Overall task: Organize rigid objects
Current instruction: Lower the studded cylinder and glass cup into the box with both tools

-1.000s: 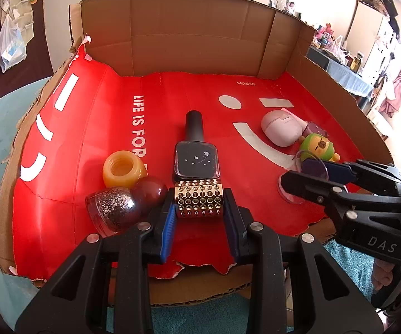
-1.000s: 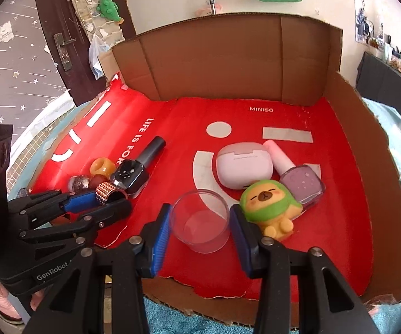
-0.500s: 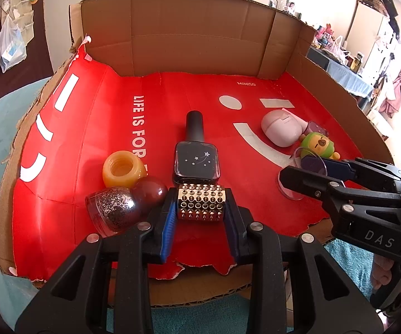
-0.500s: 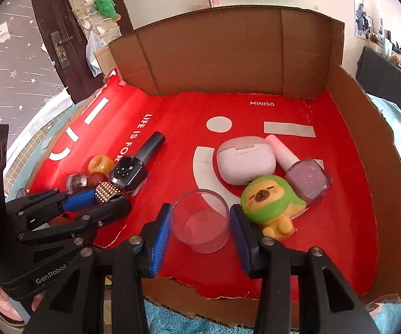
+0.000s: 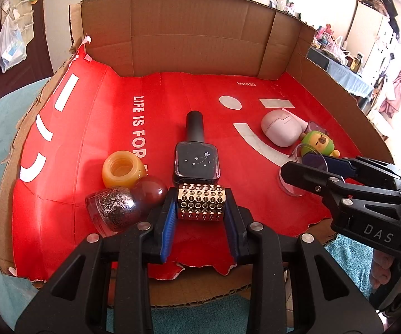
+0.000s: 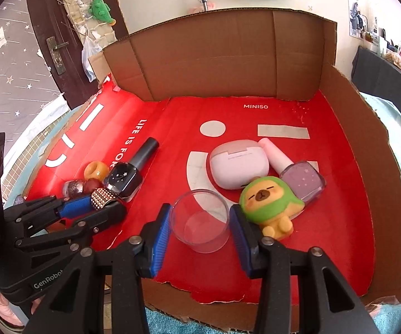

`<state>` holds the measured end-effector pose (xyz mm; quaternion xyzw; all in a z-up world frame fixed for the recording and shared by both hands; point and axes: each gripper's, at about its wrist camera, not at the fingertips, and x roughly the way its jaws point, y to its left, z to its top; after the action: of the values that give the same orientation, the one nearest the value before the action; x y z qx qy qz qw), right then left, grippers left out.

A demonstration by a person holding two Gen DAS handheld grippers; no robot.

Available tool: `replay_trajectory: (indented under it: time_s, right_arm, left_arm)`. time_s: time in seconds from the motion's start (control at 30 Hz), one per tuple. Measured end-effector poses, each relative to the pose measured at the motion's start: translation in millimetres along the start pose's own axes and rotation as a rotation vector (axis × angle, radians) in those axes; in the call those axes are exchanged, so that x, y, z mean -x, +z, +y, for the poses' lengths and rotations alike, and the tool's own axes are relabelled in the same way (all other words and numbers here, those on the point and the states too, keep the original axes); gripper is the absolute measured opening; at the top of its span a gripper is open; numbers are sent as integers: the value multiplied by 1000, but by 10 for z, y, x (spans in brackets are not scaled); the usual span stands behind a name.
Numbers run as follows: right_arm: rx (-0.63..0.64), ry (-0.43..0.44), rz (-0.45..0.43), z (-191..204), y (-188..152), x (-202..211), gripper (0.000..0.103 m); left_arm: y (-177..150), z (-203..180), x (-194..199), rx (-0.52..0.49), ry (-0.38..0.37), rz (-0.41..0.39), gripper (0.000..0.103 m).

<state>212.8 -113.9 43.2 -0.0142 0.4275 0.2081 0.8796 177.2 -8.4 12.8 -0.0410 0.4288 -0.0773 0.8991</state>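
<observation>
Gripping two things over the red glossy liner [image 5: 111, 117]
My left gripper [image 5: 200, 208] fingers clench the studded gold cylinder [image 5: 200, 201]; my right gripper [image 6: 199, 224] fingers bracket a clear round cup [image 6: 200, 220], contact unclear

1. Gold studded cylinder [image 5: 200, 201]: lies on its side at the near edge of the red Miniso sheet [image 5: 150, 89], touching the base of the dark bottle.
2. Dark nail polish bottle [image 5: 197, 161]: star-printed, lying flat mid-sheet, black cap pointing away.
3. Amber ring-shaped piece [image 5: 120, 169], maroon ball [image 5: 150, 190] and glittery jar [image 5: 114, 210]: clustered on the sheet's near left, touching.
4. Clear plastic cup [image 6: 199, 220]: upright on the near part of the sheet, empty.
5. Green-hooded capybara figure [image 6: 270, 200]: seemingly reclining, just right of the cup.
6. Pale pink earbud case [image 6: 238, 165]: closed, behind the figure.
7. Lilac nail polish bottle [image 6: 302, 179]: lying flat, beside the case.
</observation>
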Motion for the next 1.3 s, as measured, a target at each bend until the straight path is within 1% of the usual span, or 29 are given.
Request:
replay_trajectory:
  time_s: [0.97,1.3]
  right_arm:
    - [3,3,8,15,-16,-17,45]
    - [-2,1,12,10,-20,3,46]
  left_arm:
    - [0,-2,0,1,0,1,29]
    - [-12,-62,75,-18,35,-21,30]
